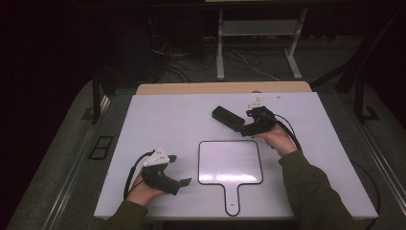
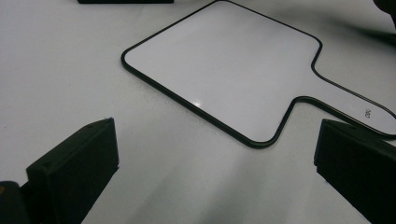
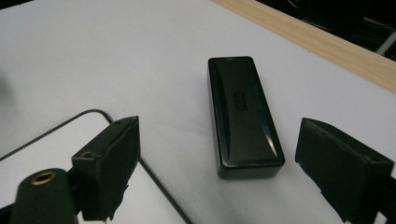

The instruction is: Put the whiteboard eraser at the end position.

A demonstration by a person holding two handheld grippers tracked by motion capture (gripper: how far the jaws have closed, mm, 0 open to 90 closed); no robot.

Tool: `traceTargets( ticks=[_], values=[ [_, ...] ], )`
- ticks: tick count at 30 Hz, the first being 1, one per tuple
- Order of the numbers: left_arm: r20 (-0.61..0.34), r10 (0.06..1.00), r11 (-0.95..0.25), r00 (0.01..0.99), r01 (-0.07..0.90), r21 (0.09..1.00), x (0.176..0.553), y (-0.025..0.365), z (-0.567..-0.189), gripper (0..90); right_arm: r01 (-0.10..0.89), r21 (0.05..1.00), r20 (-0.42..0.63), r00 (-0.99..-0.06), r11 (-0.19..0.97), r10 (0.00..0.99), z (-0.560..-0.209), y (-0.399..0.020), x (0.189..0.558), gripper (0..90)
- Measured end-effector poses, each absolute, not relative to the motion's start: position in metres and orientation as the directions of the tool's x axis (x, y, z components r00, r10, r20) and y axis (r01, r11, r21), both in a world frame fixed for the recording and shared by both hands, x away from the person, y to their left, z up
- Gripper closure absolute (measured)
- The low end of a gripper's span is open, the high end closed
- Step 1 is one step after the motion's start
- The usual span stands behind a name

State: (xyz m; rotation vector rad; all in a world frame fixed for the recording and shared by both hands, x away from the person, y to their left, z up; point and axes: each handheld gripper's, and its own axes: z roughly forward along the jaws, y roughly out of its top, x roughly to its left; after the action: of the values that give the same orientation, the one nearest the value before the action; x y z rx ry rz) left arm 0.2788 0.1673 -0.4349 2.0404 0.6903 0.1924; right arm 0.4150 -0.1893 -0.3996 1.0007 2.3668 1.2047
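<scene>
The black eraser block [image 3: 243, 116] lies flat on the white table [image 1: 163, 120], beyond the small handled whiteboard [image 1: 230, 163] (towards the far wooden edge). The right claw [image 3: 243, 172] stands released, its jaws wide apart with the block's near end just ahead between them, untouched. The left claw [image 2: 215, 177], also released and holding nothing, hovers near the whiteboard's handle [image 2: 355, 105].

Eraser [image 1: 228, 118] behind paddle board [image 1: 230, 163]
</scene>
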Motion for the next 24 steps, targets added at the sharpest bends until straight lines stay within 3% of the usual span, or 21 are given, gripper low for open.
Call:
traceTargets(
  ticks=[24],
  values=[
    [-0.120,0.537,-0.417,0.835,0.387,0.822,0.276,0.165,-0.435,0.0,0.475,0.799,0.043,-0.657,0.369,0.753,-0.421,-0.223,0.360,12.6]
  ],
)
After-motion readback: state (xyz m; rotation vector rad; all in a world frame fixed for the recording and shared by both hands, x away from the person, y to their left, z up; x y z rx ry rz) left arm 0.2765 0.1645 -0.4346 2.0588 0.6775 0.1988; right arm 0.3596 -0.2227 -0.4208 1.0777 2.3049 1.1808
